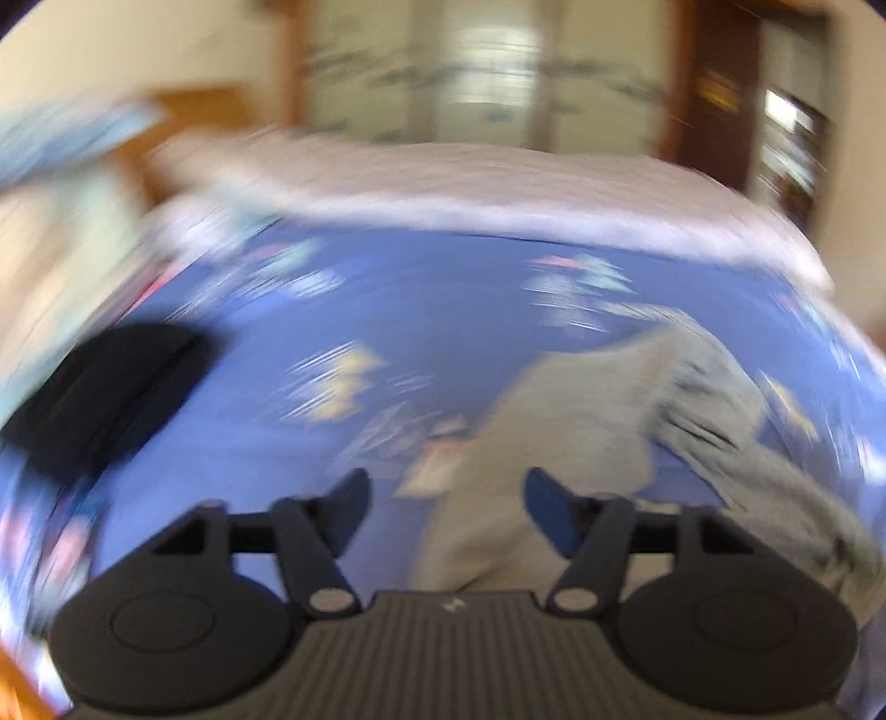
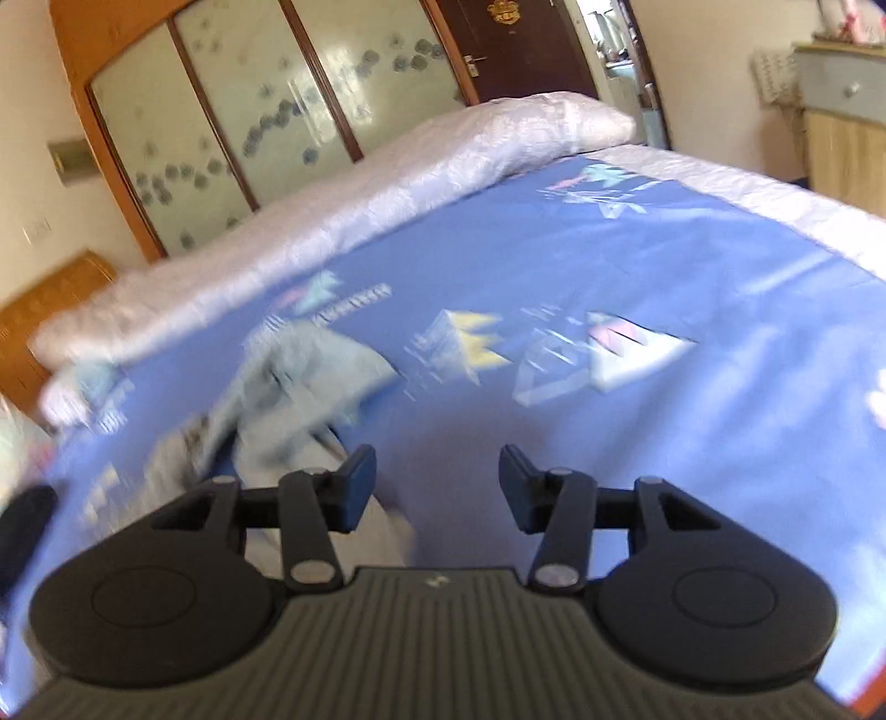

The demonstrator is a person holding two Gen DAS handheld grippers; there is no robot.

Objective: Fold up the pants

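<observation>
Grey pants (image 1: 620,410) lie crumpled on the blue patterned bedsheet (image 1: 443,310), right of centre in the blurred left wrist view. My left gripper (image 1: 446,498) hangs over their near end, open, with cloth showing below the gap but not pinched. In the right wrist view the same pants (image 2: 288,387) lie at the left on the sheet (image 2: 637,266). My right gripper (image 2: 437,482) is open above the sheet, its left finger (image 2: 354,487) over the edge of the grey cloth, nothing between the pads.
A dark folded garment (image 1: 105,399) rests at the left of the bed, seen also as a dark shape (image 2: 25,531). A pale quilt (image 2: 354,199) runs along the far side. Behind stand a wooden wardrobe with glass doors (image 2: 266,99) and a dark door (image 2: 509,44).
</observation>
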